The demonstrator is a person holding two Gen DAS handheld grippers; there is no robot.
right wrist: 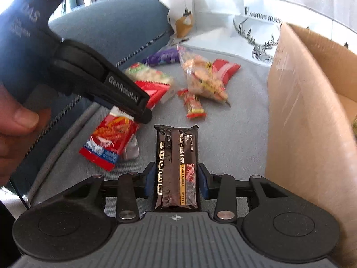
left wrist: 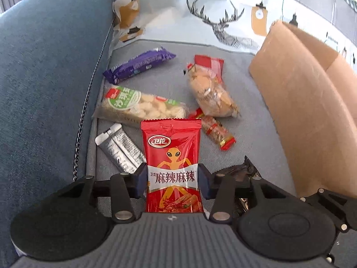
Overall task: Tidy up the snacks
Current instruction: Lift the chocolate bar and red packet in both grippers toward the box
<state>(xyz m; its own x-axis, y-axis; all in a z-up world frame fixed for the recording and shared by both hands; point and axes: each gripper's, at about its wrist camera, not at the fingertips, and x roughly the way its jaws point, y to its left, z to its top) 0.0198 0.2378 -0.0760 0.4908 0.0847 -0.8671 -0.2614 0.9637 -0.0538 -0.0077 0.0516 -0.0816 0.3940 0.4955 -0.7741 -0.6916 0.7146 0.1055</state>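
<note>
My left gripper (left wrist: 173, 181) is shut on a red spicy-snack packet (left wrist: 171, 149) with an alien figure, held above the sofa seat. My right gripper (right wrist: 176, 178) is shut on a dark brown cracker packet (right wrist: 177, 156), just left of a cardboard box (right wrist: 301, 111). The left gripper's body (right wrist: 107, 84) shows in the right wrist view, with its red packet (right wrist: 111, 138) hanging below. On the seat lie a purple packet (left wrist: 138, 63), a green-label puffed snack (left wrist: 138, 105), a clear biscuit bag (left wrist: 209, 91), a small red bar (left wrist: 215, 131) and a silver packet (left wrist: 121, 149).
The blue sofa backrest (left wrist: 49, 78) rises on the left. A deer-print cushion (left wrist: 223, 24) stands at the back. The cardboard box (left wrist: 301, 93) stands open on the right of the grey seat (left wrist: 252, 138). A person's hand (right wrist: 15, 125) holds the left gripper.
</note>
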